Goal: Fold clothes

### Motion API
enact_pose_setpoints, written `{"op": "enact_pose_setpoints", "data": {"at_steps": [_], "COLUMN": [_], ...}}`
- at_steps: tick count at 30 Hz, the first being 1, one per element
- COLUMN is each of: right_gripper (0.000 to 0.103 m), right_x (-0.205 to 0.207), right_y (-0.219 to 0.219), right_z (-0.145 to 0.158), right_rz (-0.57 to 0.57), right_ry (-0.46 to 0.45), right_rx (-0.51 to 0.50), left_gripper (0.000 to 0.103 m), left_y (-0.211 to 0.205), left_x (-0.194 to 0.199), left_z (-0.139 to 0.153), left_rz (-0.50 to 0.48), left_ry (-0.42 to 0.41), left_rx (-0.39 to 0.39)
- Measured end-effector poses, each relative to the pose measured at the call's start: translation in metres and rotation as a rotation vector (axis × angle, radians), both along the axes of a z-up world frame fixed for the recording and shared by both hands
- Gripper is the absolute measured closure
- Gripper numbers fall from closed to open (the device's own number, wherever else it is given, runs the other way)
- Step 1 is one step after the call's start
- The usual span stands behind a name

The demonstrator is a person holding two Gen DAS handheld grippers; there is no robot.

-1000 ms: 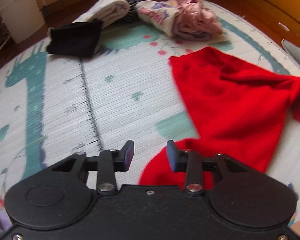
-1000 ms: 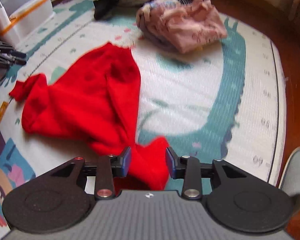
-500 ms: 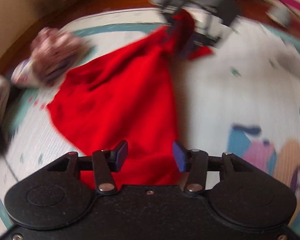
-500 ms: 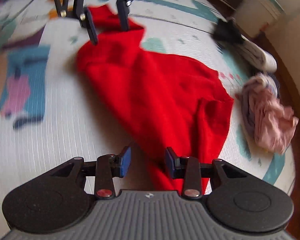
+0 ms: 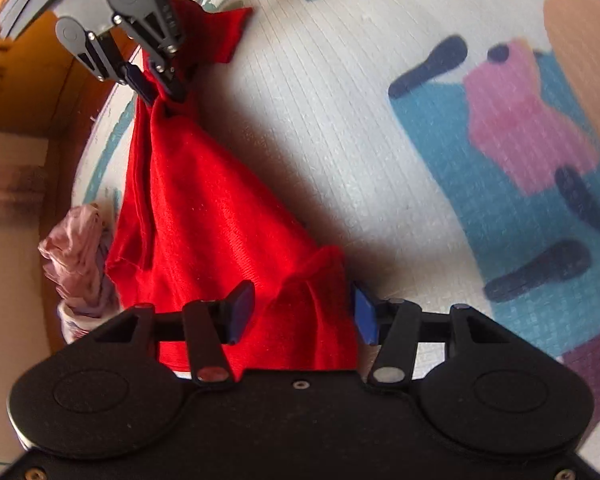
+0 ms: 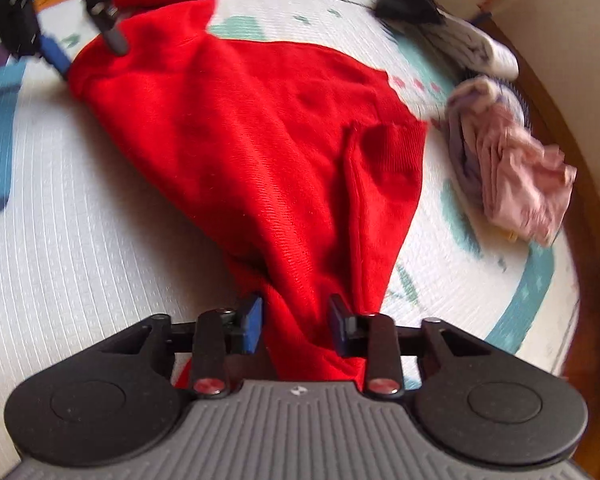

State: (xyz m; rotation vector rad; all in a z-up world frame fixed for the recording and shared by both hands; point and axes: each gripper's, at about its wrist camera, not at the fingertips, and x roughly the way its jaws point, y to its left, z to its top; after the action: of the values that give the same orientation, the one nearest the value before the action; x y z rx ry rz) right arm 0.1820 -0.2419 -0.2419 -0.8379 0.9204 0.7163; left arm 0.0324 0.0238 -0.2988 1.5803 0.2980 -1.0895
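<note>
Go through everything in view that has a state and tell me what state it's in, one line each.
red garment: unfolded, stretched across the mat between the two grippers.
right gripper: jaws have just been closing, pinching one bunched end of the garment.
left gripper: jaws have just been opening, the other end between them, not clamped.
pink clothing: crumpled in a heap.
white cloth: rolled up.
play mat: lying flat.

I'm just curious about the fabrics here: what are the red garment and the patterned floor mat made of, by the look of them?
The red garment looks like a soft knitted fabric, perhaps cotton jersey: fine ribbed rows show in the weave, it is matte and drapes in loose folds. The patterned floor mat appears to be foam or woven plastic: straight ridged lines run across it, with flat printed colours and a faint sheen.
</note>
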Motion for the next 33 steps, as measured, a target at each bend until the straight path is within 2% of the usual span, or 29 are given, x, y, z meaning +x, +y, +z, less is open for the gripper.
{"op": "enact_pose_setpoints", "data": {"at_steps": [2,3,5,8,10,14,17,19,23,25,31,33], "right_gripper": [0.081,0.081,0.082,0.082,0.082,0.082,0.081,0.081,0.08,0.079,0.073,0.065], "right_x": [0.011,0.016,0.025,0.036,0.043,0.055,0.054,0.046,0.023,0.011,-0.024,-0.031], "right_y": [-0.007,-0.01,-0.019,-0.032,-0.039,-0.044,-0.038,-0.034,-0.017,-0.004,0.046,0.06], "right_z": [0.003,0.005,0.013,0.026,0.033,0.034,0.034,0.041,0.057,0.062,0.039,0.027], "right_rz": [-0.053,-0.078,-0.102,-0.112,-0.137,-0.228,-0.24,-0.217,-0.108,-0.039,0.172,0.205], "right_ry": [0.078,0.117,0.188,0.248,0.227,0.17,0.113,0.069,0.008,-0.009,-0.04,-0.064], "right_rx": [0.072,0.111,0.179,0.24,0.246,0.253,0.231,0.252,0.319,0.337,0.197,0.139], "left_gripper": [0.069,0.086,0.088,0.09,0.091,0.091,0.092,0.093,0.093,0.093,0.093,0.092], "left_y": [0.0,0.001,0.003,0.011,0.014,0.024,0.031,0.032,0.044,0.045,0.043,0.044], "left_x": [0.001,0.005,0.014,0.042,0.066,0.131,0.168,0.187,0.22,0.229,0.256,0.262], "left_z": [-0.001,0.004,0.015,0.046,0.068,0.118,0.131,0.13,0.118,0.111,0.087,0.071], "left_rz": [-0.002,0.025,0.087,0.237,0.356,0.672,0.866,0.977,1.203,1.273,1.432,1.494], "left_ry": [-0.028,-0.004,0.06,0.248,0.361,0.668,0.802,0.849,0.928,0.923,0.869,0.83], "left_rx": [-0.022,-0.039,-0.083,-0.214,-0.312,-0.636,-0.813,-0.869,-0.947,-0.938,-0.874,-0.825]}}
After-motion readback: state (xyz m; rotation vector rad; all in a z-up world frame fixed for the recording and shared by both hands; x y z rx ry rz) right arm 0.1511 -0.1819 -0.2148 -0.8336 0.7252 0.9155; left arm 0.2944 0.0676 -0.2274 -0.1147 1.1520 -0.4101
